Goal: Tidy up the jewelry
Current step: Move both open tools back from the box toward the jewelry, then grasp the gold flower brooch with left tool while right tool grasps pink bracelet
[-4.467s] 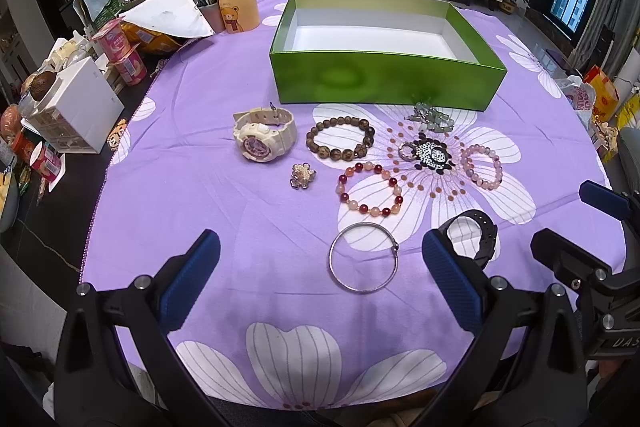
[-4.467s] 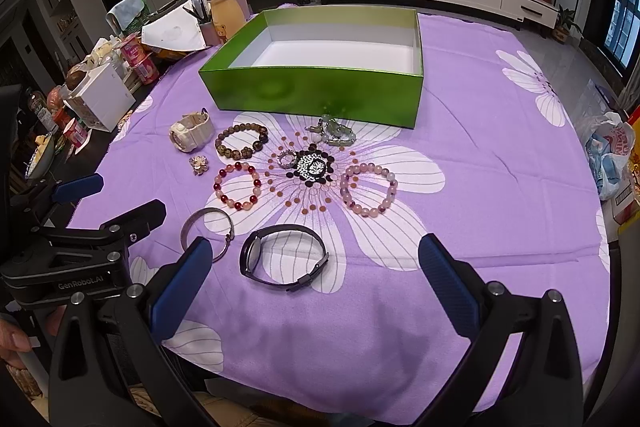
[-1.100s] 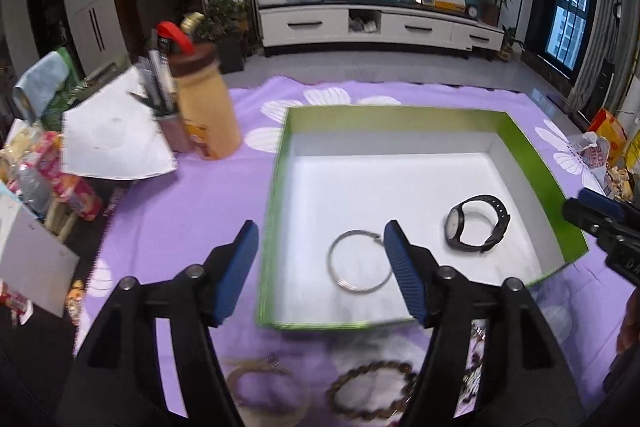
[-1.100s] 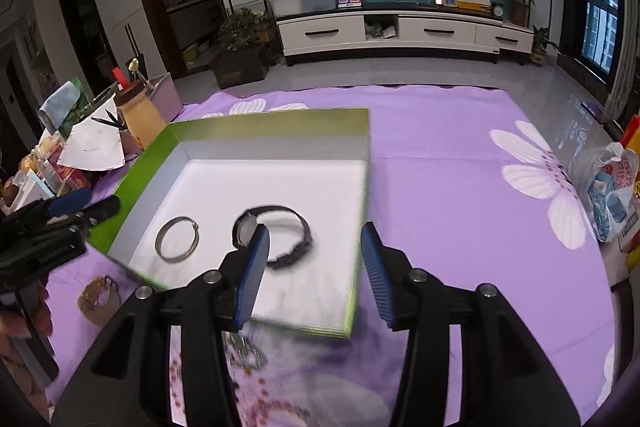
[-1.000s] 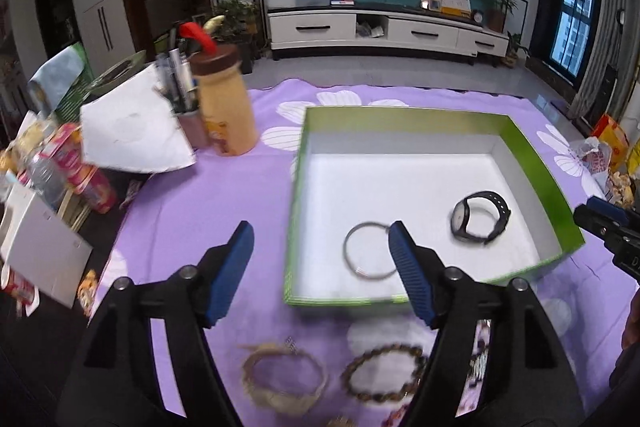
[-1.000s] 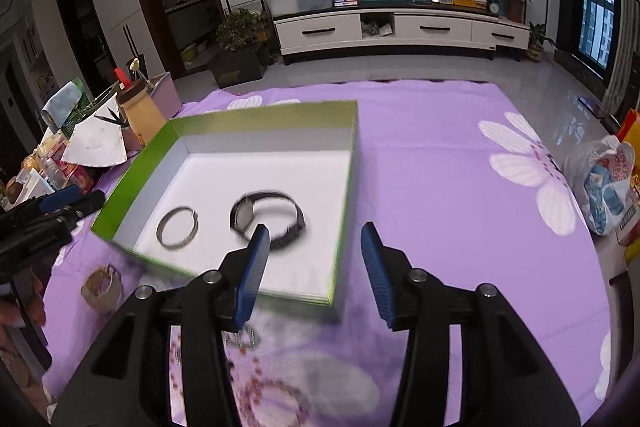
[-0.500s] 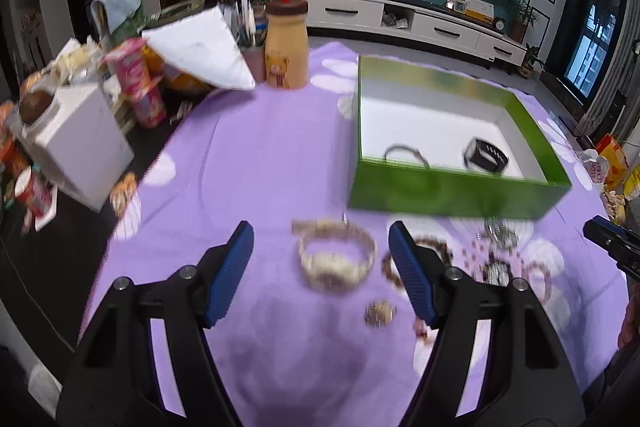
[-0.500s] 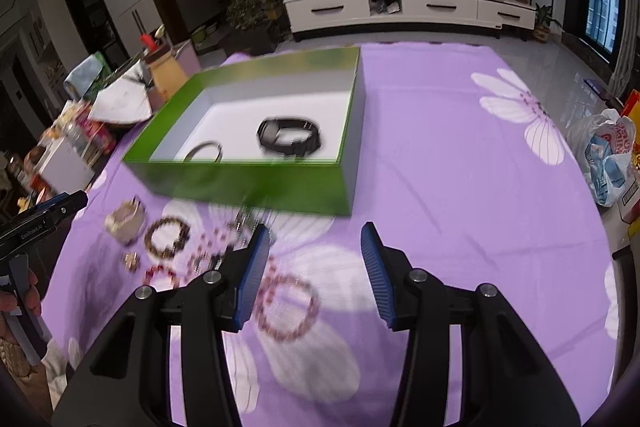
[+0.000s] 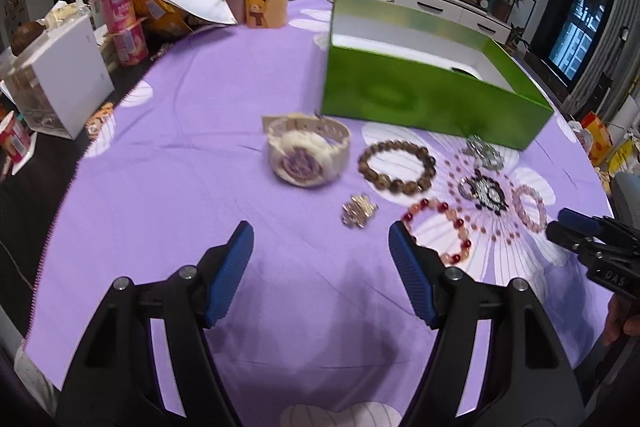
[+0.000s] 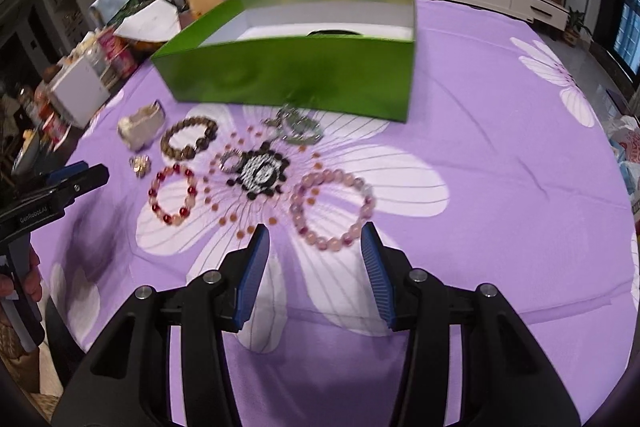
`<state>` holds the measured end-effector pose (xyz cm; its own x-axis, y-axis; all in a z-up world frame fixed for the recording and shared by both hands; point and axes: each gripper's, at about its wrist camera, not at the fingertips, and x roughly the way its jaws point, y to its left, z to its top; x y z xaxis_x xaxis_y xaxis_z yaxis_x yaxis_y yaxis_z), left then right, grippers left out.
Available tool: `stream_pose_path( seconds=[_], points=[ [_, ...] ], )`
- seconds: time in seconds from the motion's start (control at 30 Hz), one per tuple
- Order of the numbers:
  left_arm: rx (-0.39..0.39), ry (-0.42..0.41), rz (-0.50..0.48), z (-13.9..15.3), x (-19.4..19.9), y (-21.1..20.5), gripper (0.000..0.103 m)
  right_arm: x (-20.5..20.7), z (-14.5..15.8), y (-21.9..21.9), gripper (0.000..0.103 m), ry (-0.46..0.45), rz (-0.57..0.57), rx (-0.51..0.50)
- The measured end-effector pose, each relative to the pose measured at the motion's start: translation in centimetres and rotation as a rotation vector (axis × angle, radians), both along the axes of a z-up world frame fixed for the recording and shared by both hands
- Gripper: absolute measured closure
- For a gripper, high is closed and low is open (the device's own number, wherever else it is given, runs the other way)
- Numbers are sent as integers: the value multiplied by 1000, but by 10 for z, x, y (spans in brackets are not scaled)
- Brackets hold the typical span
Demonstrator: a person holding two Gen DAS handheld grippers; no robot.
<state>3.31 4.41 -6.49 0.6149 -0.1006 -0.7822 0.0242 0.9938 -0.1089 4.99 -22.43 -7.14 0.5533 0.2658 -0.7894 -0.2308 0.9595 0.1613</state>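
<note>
Both hand-held grippers have pulled back from above the green box (image 9: 420, 99) and dropped lower, so the loose jewelry now fills the view while the box interior is mostly hidden behind its near wall; only a dark sliver of the black watch (image 10: 335, 33) shows inside.

Sweeping left to right across the purple flowered cloth on the counter (image 9: 192, 187): the left hand-held gripper (image 9: 320, 251) hangs spread wide with nothing between its blue pads, over bare cloth. Ahead of it sits the white watch (image 9: 306, 157), just in front of the box's left corner. Next, the small gold brooch (image 9: 359, 210), then the brown bead bracelet (image 9: 396, 166), and the red bead bracelet (image 9: 438, 233) just beside the left gripper's right finger. On to the black-and-white flower brooch (image 10: 258, 173) with a small ring (image 10: 229, 161) at its edge, and a silver chain piece (image 10: 298, 125) near the box wall. Finally the pink bead bracelet (image 10: 332, 213) lies just ahead of the right hand-held gripper (image 10: 316, 251), whose jaws stand partly apart, empty.
</note>
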Motion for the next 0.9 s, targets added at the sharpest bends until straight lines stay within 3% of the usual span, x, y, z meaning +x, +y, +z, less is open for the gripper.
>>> stream_pose_path(
  seconds=[0.23, 0.37, 0.6, 0.8, 0.87, 0.9],
  points=[
    [-12, 12, -29, -11, 3, -10, 32, 3, -9, 13, 55, -45, 40, -64],
    [-14, 18, -41, -15, 10, -14, 43, 4, -9, 18, 58, -72, 66, -91],
    [-12, 5, -68, -17, 22, -18, 47, 11, -12, 24, 62, -71, 108, -101],
    [-21, 14, -83, -22, 28, -17, 58, 15, -16, 26, 77, -72, 121, -114],
    [-27, 16, -90, -23, 29, -17, 61, 15, -16, 26, 91, -75, 130, -115],
    [-29, 16, -94, -24, 29, -17, 64, 15, -16, 27, 92, -78, 132, -120]
  ],
)
